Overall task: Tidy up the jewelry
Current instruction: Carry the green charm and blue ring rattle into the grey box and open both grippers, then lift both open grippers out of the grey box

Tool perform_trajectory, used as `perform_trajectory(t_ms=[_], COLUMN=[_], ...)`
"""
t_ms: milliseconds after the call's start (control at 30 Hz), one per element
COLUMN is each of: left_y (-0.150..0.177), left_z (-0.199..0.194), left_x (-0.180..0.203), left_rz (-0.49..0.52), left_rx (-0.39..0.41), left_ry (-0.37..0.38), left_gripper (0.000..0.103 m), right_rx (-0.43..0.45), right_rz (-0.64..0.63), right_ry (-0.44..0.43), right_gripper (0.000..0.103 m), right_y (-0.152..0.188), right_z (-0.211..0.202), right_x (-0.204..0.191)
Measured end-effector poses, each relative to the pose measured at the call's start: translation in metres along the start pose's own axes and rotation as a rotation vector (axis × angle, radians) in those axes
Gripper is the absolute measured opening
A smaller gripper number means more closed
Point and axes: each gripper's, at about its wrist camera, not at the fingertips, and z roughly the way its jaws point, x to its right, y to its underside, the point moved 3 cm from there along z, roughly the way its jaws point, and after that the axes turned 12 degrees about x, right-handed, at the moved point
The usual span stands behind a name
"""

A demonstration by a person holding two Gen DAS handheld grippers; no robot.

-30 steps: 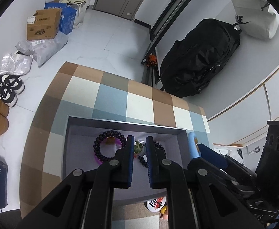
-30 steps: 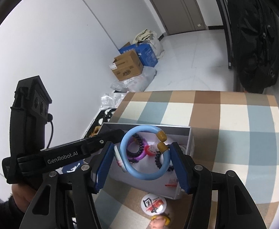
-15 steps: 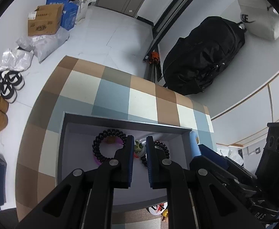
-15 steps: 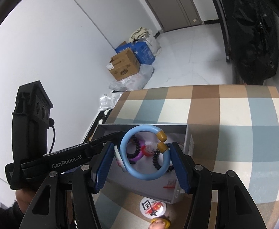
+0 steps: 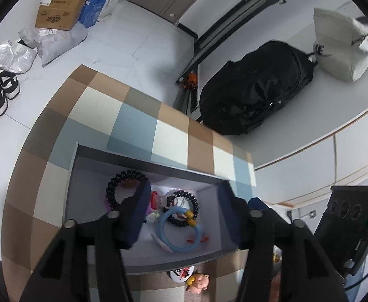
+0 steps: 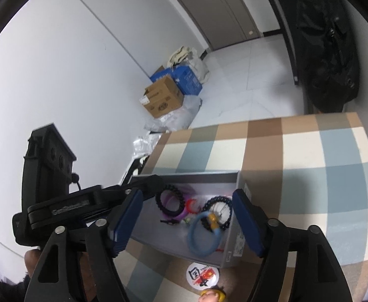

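An open grey box (image 5: 146, 161) sits on the checkered table. A light blue ring bracelet (image 5: 161, 229) with yellow beads lies loose in it, leaning over a black spiral bracelet (image 5: 195, 205). Another black spiral bracelet (image 5: 111, 188) lies over a purple one at the box's left. My left gripper (image 5: 184, 216) hangs over the box, its jaws opening with nothing pressed between them. My right gripper (image 6: 186, 219) is above the box (image 6: 184, 176) too, jaws opening, and the blue ring (image 6: 191, 236) lies free below them. The left gripper's body (image 6: 70, 201) shows at the left.
A round printed badge (image 6: 203, 274) and a small doll figure (image 5: 199, 280) lie on the table just in front of the box. On the floor beyond are a black backpack (image 5: 256, 95), a cardboard box (image 5: 58, 12), shoes (image 5: 0, 88) and a white bag (image 5: 342, 47).
The right gripper has let go of the blue ring, which now lies in the box. The left gripper's jaws, shut before, have spread apart.
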Motion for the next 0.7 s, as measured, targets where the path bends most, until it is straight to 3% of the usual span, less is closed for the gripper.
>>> perform_trajectory(t_ms=[167, 267, 333, 433, 700], left_y=[0.004, 0.007, 0.009, 0.013, 0.026], left_z=[0.000, -0.004, -0.010, -0.017, -0.026], left_x=[-0.001, 0.009, 0.014, 0.018, 0.017], left_rz=[0.014, 0.130, 0.189, 0.233, 0.265], left_rx=[-0.007, 0.007, 0.038, 0.066, 0.100], left_ry=[-0.034, -0.139, -0.169, -0.192, -0.223], left_gripper=[0.052, 0.052, 0.053, 0.066, 0.067], right_rx=[0.031, 0.035, 0.035, 0.013, 0.016], right_rz=[0.041, 0.053, 0.044, 0.044, 0.014], right_ry=[0.011, 0.018, 0.030, 0.028, 0.067], right_gripper=[0.084, 0.084, 0.084, 0.087, 0.091], right_y=[-0.004, -0.004, -0.003, 0.003, 0.016], right_z=[-0.007, -0.009, -0.008, -0.009, -0.024], right_x=[0.009, 0.012, 0.012, 0.013, 0.017])
